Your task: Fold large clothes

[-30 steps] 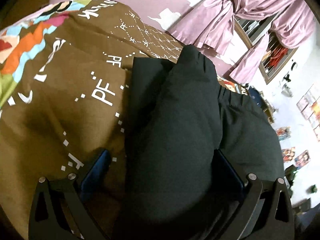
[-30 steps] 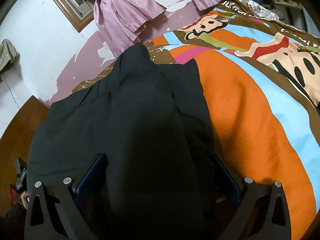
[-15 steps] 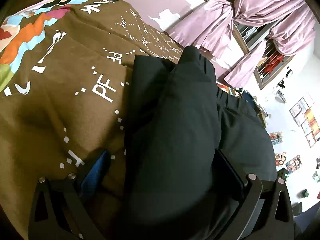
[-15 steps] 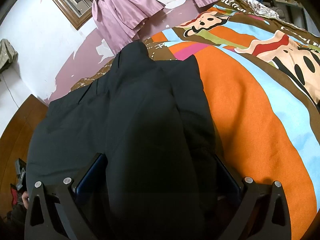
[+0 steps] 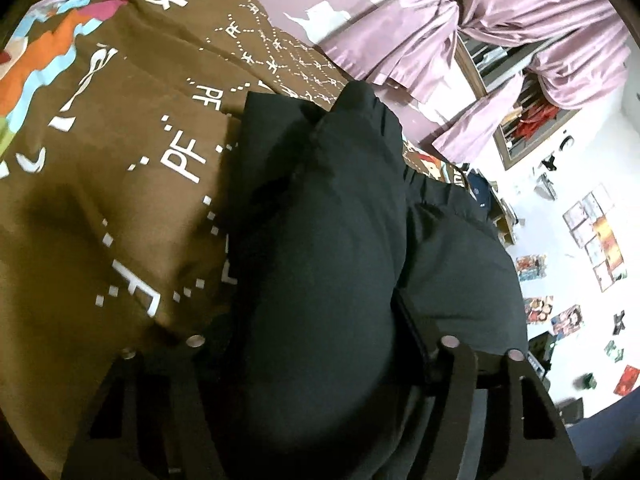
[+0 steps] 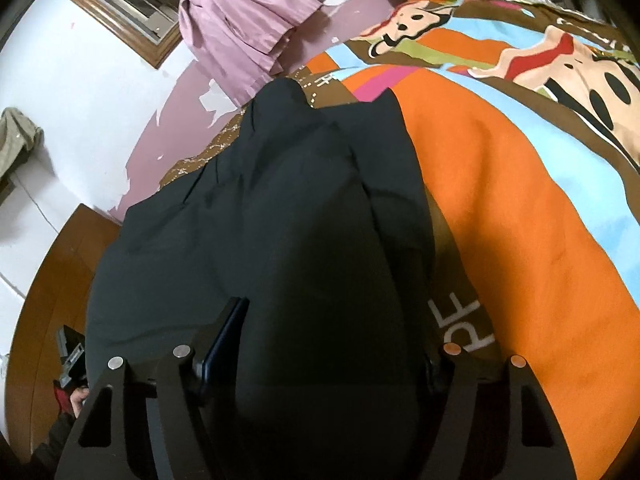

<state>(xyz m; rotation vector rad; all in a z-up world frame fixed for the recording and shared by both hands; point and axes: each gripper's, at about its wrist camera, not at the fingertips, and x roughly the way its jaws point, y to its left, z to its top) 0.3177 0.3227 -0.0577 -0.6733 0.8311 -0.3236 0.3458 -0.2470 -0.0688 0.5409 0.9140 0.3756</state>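
A: Your left tool (image 5: 320, 344) and right tool (image 6: 332, 352) each clamp a raised fold of the black garment (image 5: 328, 240), fingers closed in on the cloth bunched between them.

B: And where does the garment (image 6: 280, 208) lie?

A: Spread across the bed, on a patterned bedspread (image 5: 100, 160): brown with white lettering to your left, orange and blue stripes with cartoon faces (image 6: 520, 200) to your right. The lifted fold fills the middle of both wrist views and hides the cloth beneath it.

B: What hems you in?

A: Knotted pink curtains (image 6: 240, 28) hang over a wood-framed window straight past the far end of the garment, above a mauve wall (image 6: 180, 120) with peeling paint. Posters (image 5: 600, 236) dot the white wall at your left tool's outer side. Open bedspread runs wide to either flank; the bed's near edge sits just beside the garment in the right view.
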